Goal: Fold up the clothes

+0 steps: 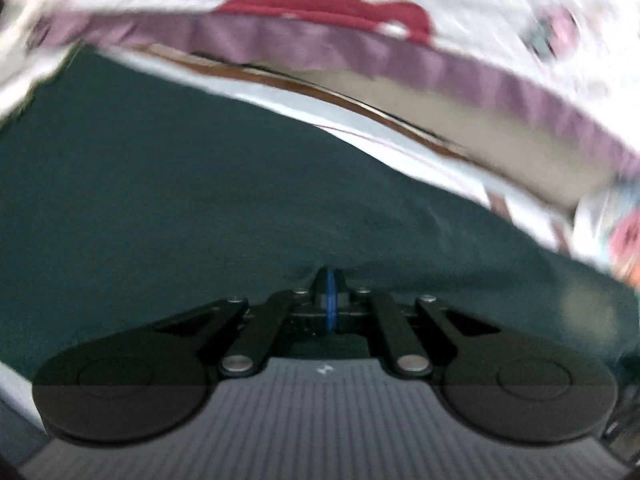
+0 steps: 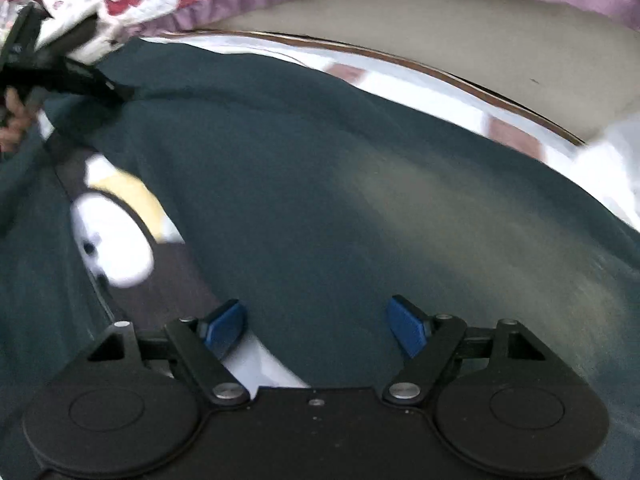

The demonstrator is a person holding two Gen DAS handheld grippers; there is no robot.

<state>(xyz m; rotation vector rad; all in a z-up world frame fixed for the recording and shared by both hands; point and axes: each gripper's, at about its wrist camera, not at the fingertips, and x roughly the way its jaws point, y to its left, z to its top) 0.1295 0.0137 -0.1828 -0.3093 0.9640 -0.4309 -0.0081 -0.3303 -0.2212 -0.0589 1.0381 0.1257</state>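
A dark teal garment [image 1: 208,200] lies spread over a white sheet and fills most of both views. My left gripper [image 1: 330,280] is shut, with a fold of the teal cloth bunched at its closed blue pads. In the right wrist view the same teal garment [image 2: 320,184] lies under my right gripper [image 2: 316,326], which is open, its blue pads [image 2: 408,326] wide apart just above the cloth. The garment has a white and yellow print [image 2: 116,232] at the left. The left gripper [image 2: 120,94] shows at the upper left of that view, pinching the cloth edge.
A white quilt with red shapes and a purple border [image 1: 320,36] hangs along the top of both views. Beyond the white sheet [image 2: 440,92] runs a brown bed edge [image 2: 500,98] and a beige floor [image 2: 480,40]. A hand [image 2: 12,120] holds the left gripper.
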